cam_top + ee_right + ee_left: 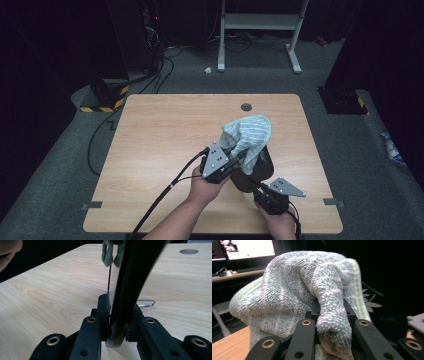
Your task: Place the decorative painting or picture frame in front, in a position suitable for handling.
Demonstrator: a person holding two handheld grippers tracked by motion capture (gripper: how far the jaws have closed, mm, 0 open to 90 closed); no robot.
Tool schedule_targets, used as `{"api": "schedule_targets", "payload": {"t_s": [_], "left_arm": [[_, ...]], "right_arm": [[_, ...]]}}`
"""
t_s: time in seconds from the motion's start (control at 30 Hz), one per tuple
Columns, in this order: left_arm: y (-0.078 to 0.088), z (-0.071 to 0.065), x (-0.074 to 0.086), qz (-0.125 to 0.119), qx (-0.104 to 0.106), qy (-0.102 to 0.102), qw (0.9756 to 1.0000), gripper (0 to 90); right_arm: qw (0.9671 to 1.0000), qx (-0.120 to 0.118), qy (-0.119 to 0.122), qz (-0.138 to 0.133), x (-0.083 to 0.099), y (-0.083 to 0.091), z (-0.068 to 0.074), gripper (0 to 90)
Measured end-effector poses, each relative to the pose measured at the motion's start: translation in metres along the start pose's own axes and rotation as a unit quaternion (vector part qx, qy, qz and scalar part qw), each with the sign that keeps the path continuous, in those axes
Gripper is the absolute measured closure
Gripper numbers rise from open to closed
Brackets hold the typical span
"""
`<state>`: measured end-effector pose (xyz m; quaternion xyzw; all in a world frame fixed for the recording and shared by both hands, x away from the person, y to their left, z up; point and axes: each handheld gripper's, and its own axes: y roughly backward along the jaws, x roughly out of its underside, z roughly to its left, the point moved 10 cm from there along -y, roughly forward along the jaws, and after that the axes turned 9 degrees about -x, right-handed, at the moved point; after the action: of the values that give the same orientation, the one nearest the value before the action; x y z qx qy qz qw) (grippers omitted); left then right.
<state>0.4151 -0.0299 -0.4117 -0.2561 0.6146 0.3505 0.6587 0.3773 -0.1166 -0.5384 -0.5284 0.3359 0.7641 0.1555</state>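
Observation:
A pale blue-green striped towel hangs bunched over a black, bag-like container right of the table's middle. My left gripper comes at it from the left and is shut on a fold of the towel, which bulges between its jaws. Just behind the container, near the front edge, my right gripper is shut on the container's thin black rim, which rises upright between the jaws. A green towel hem dangles at the top of the right gripper view.
The wooden table has a round cable hole near its far edge. A bent metal wire lies on the wood beyond the right gripper. Cables and a white stand sit on the floor behind the table.

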Motion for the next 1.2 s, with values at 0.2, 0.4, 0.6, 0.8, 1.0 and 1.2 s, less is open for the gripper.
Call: {"api": "schedule_targets", "payload": {"t_s": [0.2, 0.4, 0.6, 0.8, 1.0, 1.2], "left_arm": [[0.000, 0.017, 0.008, 0.010, -0.020, 0.000, 0.9998, 78.1], [-0.001, 0.033, 0.016, 0.024, -0.037, 0.007, 0.9990, 78.0], [-0.009, 0.050, 0.032, 0.049, -0.057, 0.001, 0.9972, 78.1], [-0.012, 0.059, 0.032, 0.060, -0.066, -0.005, 0.9960, 78.1], [-0.009, 0.043, 0.022, 0.048, -0.051, -0.026, 0.9972, 78.1], [-0.002, 0.021, 0.005, 0.024, -0.023, -0.029, 0.9990, 78.1]], "right_arm": [[0.9999, 0.001, 0.008, -0.006, -0.003, -0.001, 0.001, 78.0], [0.9999, 0.001, 0.012, -0.008, -0.005, -0.001, 0.001, 78.0], [0.9998, -0.002, 0.011, -0.014, -0.007, 0.000, -0.001, 77.9], [0.9998, -0.008, 0.012, -0.015, -0.014, -0.007, -0.008, 78.0], [0.9996, -0.007, 0.008, -0.027, -0.015, -0.009, -0.009, 78.0], [0.9996, -0.002, 0.015, -0.026, -0.014, -0.010, -0.008, 78.0]]}}
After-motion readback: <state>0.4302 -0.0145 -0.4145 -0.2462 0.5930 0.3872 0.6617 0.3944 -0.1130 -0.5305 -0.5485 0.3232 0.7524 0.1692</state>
